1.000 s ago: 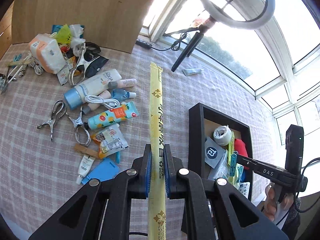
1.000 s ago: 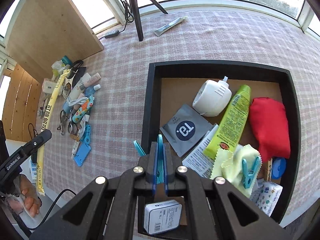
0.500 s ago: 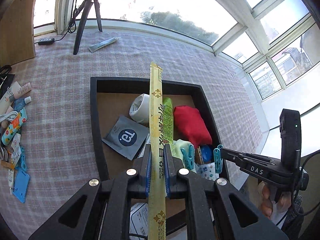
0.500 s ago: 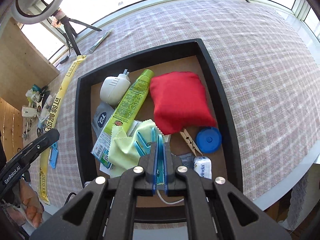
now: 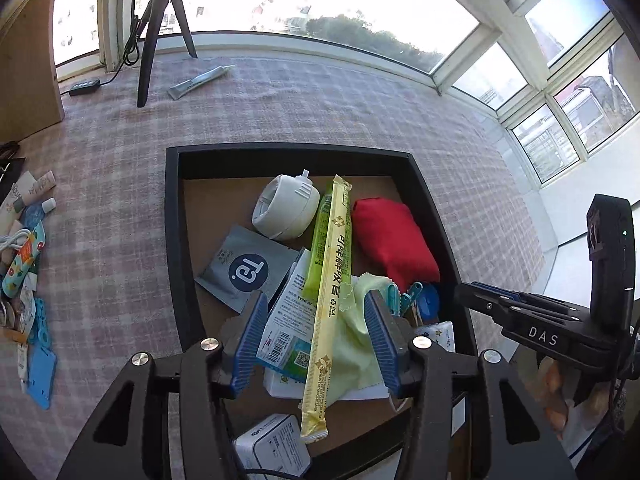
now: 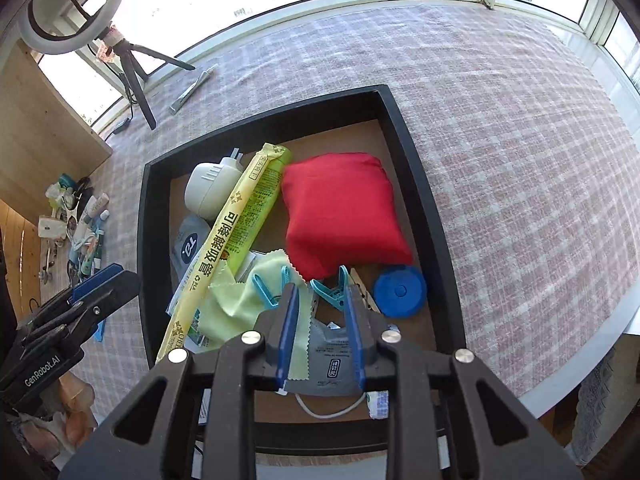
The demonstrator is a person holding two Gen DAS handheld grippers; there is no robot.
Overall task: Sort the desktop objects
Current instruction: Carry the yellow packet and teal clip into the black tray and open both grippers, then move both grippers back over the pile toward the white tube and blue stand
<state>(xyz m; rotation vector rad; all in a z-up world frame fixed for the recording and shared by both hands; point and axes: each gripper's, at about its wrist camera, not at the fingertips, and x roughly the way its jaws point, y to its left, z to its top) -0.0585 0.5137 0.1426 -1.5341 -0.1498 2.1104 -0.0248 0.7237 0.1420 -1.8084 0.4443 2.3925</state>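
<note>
Just dropped both: my left gripper (image 5: 316,336) opened off the long yellow paper straw sleeve (image 5: 329,300), now lying between the jaws; right gripper (image 6: 322,332) opened above the teal plastic clothes peg (image 6: 329,289). Both empty. Next, back to the clutter pile (image 5: 24,264).

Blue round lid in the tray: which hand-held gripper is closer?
Right. The right hand-held gripper hangs open just beside the blue round lid, near the red pouch. The left hand-held gripper sits farther off, open over the yellow straw packet.
</note>
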